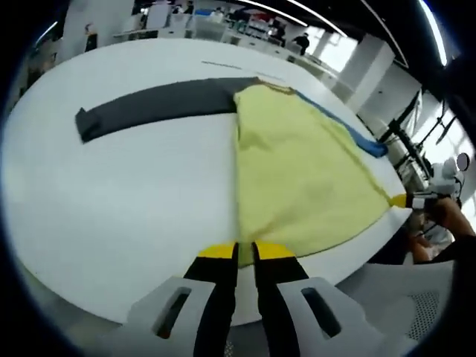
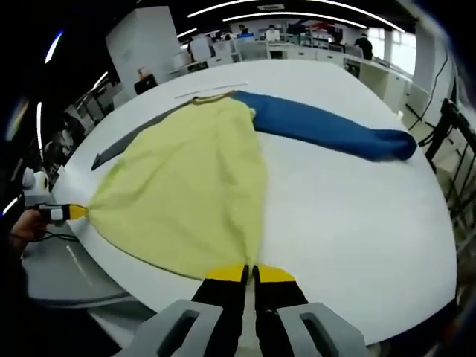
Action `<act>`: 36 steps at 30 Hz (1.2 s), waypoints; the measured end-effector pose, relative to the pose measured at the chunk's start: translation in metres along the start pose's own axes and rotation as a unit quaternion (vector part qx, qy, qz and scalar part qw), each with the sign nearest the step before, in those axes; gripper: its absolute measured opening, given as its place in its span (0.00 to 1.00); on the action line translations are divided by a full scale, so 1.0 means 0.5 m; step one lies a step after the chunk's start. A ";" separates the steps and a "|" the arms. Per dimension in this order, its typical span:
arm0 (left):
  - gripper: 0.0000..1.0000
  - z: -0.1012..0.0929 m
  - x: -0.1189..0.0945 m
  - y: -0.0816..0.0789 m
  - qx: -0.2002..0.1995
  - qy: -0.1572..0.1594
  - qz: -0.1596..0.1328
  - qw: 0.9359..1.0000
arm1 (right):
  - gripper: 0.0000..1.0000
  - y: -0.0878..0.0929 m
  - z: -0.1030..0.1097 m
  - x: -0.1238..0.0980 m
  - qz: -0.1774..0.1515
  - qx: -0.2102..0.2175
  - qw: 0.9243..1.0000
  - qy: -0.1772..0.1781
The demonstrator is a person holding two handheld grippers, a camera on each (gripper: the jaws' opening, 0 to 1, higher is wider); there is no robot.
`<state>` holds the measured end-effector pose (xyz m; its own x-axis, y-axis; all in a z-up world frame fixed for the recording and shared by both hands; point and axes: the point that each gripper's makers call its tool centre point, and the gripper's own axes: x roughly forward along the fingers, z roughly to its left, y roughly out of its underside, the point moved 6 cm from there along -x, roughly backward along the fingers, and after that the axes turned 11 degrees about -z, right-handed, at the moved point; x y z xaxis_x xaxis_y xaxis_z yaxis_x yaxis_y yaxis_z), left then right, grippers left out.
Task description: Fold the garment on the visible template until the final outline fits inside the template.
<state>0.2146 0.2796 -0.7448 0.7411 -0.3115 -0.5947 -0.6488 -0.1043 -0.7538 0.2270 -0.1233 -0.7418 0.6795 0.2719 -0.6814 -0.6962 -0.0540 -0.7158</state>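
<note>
Both grippers are pinching the yellow garment (image 1: 297,178) hem: left gripper (image 1: 245,256) and right gripper (image 2: 249,277) jaws closed, apparently on cloth, on the white table (image 1: 111,208).

L gripper (image 1: 245,251) at 6 o'clock, jaws nearly closed, pinching yellow hem. R gripper (image 2: 249,274) at 6 o'clock, same. Hand (image 2: 21,227) at 9 o'clock.

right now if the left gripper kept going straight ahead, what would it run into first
The yellow garment body: the left gripper is shut on its near hem, and the cloth stretches ahead along its line. Further on lies the grey sleeve, though depth is unclear.
</note>
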 end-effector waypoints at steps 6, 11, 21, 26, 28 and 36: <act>0.34 -0.008 0.007 -0.019 0.029 0.016 -0.026 0.999 | 0.25 -0.022 -0.010 -0.004 -0.041 0.005 0.999 -0.006; 0.53 -0.011 0.011 -0.028 0.047 0.021 -0.037 0.998 | 0.44 -0.037 -0.023 -0.007 -0.071 0.016 0.997 -0.007; 0.78 -0.016 0.015 -0.049 0.078 0.035 -0.065 0.994 | 0.70 -0.078 -0.082 -0.006 -0.131 0.019 0.991 0.001; 0.83 -0.020 0.017 -0.062 0.085 0.043 -0.077 0.992 | 0.76 -0.094 -0.130 0.002 -0.146 0.016 0.989 0.015; 0.86 -0.024 0.018 -0.068 0.092 0.049 -0.085 0.991 | 0.79 -0.099 -0.152 0.005 -0.151 0.016 0.988 0.026; 0.99 -0.036 0.022 -0.084 0.106 0.071 -0.102 0.987 | 0.85 -0.128 -0.219 0.007 -0.162 0.008 0.985 0.053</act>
<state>0.2472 0.2635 -0.7146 0.8118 -0.4343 -0.3902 -0.4260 0.0164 -0.9046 0.2992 -0.2242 -0.7151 0.8861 0.1712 -0.4308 -0.4422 0.0339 -0.8963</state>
